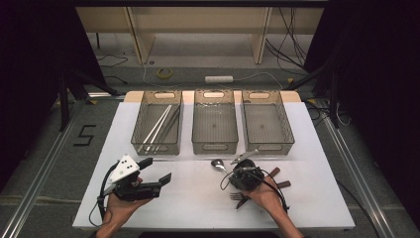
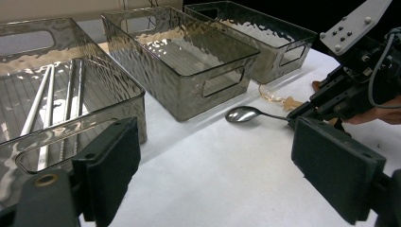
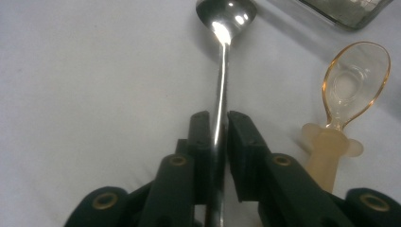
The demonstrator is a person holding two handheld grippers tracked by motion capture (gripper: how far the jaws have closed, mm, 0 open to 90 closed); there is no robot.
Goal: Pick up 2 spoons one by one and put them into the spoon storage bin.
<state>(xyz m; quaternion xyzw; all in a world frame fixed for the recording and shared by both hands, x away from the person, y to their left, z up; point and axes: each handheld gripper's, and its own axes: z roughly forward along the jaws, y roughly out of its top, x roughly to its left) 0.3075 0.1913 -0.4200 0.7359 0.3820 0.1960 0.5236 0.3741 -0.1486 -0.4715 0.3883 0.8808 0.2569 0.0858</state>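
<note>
Metal spoon [image 3: 221, 61]: lying on the white table [image 1: 198, 198], just in front of the middle bin [image 1: 214, 124]; handle clamped between the right gripper [image 3: 218, 124] jaws. Left gripper [image 1: 158, 171]: jaws wide apart, holding nothing, bare tabletop ahead. Clear plastic spoon [image 3: 352, 90]: just beside, apart.

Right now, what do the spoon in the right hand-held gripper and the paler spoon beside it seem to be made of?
The gripped spoon looks like polished metal, probably steel: mirror-bright bowl with sharp glints. The paler spoon seems to be clear amber-tinted plastic: the white table shows through its bowl, and its handle is frosted.
</note>
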